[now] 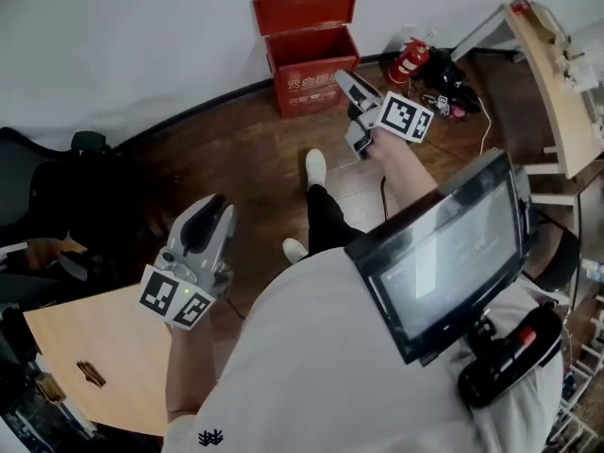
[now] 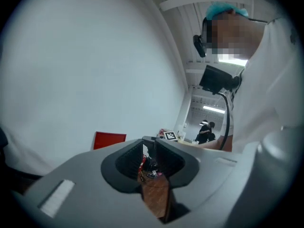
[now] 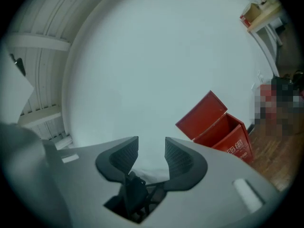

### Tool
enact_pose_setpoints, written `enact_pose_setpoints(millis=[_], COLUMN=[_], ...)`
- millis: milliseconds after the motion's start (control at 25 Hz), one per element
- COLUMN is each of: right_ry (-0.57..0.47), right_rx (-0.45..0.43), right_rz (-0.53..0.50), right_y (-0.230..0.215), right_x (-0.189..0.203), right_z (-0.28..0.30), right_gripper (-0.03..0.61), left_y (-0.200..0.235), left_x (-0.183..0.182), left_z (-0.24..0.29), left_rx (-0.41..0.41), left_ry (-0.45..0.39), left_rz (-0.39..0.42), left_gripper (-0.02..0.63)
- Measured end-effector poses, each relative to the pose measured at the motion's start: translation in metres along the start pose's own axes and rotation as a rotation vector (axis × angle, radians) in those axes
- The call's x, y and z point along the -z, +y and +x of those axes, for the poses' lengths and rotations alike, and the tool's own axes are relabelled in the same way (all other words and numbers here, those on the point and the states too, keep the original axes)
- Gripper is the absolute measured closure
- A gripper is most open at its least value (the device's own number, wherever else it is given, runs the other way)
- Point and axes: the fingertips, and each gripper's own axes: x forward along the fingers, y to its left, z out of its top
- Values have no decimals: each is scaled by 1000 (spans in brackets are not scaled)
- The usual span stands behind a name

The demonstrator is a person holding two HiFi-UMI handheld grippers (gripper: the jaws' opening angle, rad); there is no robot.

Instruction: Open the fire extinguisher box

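Note:
The red fire extinguisher box (image 1: 307,64) stands on the wooden floor against the white wall, its lid (image 1: 304,9) raised and leaning back. It also shows at the right of the right gripper view, as the same box (image 3: 223,129) with the lid up. My right gripper (image 1: 344,83) hovers just right of the box's front, jaws open with nothing between them (image 3: 151,148). My left gripper (image 1: 215,208) is held low and far back from the box. Its tips (image 2: 148,148) nearly touch and hold nothing.
A red fire extinguisher (image 1: 408,59) lies by dark cables (image 1: 453,92) right of the box. A light wooden desk (image 1: 557,83) stands at the right, a wooden board (image 1: 104,357) at lower left, a black chair (image 1: 38,187) at the left. The person's leg and white shoes (image 1: 315,168) are mid-floor.

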Motion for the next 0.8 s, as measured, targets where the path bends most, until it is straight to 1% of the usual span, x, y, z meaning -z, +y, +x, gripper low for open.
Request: enact_pose_setpoints(millis=[80,240,320,520,640,800], right_ry=[58,193,223,235,216,196], right_rx=[-18,-1,-19,-90,-139,-149], right_rz=[-45,-297,-363,-440,-466,-512], right_y=[28,70,90,124,136,136], right_x=[22,58,70,79,77,72], right_z=[-29,-88,-118,-180,-219,-271], right_gripper=[411,411,411,411,422,423], left_y=[-7,-37,-57,-101,-136,-186], left_x=[2,17,25,35,40,54], left_z=[-15,-27,-31,-17,-1,14], left_rx=[13,59,61,58,78,103], left_ry=[-3,24,26,9,6,12], left_rz=[-17,13,17,22,59,82], left_gripper=[538,538,538,538,538,538])
